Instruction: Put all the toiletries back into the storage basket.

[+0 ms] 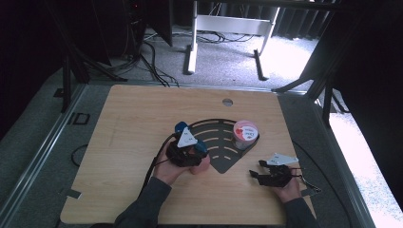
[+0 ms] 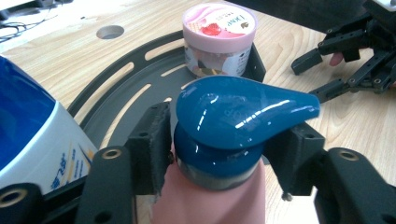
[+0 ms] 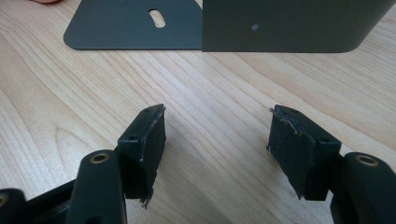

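Left gripper (image 2: 217, 154) jaws flank pink pump bottle's (image 2: 210, 200) teal collar, contact unclear; right gripper (image 3: 217, 149) jaws spread, nothing between, over table (image 3: 210, 93).

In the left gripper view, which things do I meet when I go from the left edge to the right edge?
Blue and white bottle → pink pump bottle with its blue pump head, between the left gripper jaws → right gripper.

Sleeves: dark grey, lower frame.
Left gripper (image 1: 189, 148): black, grey three-cornered plate, black cable.
Right gripper (image 3: 217, 140): black jaws, brass-coloured screws, frayed pads.
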Action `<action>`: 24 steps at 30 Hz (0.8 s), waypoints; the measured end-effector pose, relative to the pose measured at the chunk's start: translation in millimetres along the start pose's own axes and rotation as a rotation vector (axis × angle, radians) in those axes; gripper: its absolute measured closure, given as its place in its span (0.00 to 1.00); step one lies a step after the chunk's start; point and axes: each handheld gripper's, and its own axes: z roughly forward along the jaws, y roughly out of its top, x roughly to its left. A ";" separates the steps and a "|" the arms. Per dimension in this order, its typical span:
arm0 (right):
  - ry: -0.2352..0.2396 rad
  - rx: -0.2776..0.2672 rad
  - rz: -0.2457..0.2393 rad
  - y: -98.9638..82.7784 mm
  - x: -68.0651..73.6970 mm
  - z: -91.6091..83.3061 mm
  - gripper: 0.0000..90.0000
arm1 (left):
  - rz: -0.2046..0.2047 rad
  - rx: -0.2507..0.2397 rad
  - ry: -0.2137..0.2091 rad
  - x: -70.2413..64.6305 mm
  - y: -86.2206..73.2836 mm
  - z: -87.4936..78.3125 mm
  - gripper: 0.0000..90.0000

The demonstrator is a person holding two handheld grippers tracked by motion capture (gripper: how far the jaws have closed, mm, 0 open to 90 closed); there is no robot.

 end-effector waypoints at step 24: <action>0.001 0.000 -0.002 0.0 0.0 0.0 0.40 | 0.000 -0.003 -0.023 3.0 1.8 3.5 0.57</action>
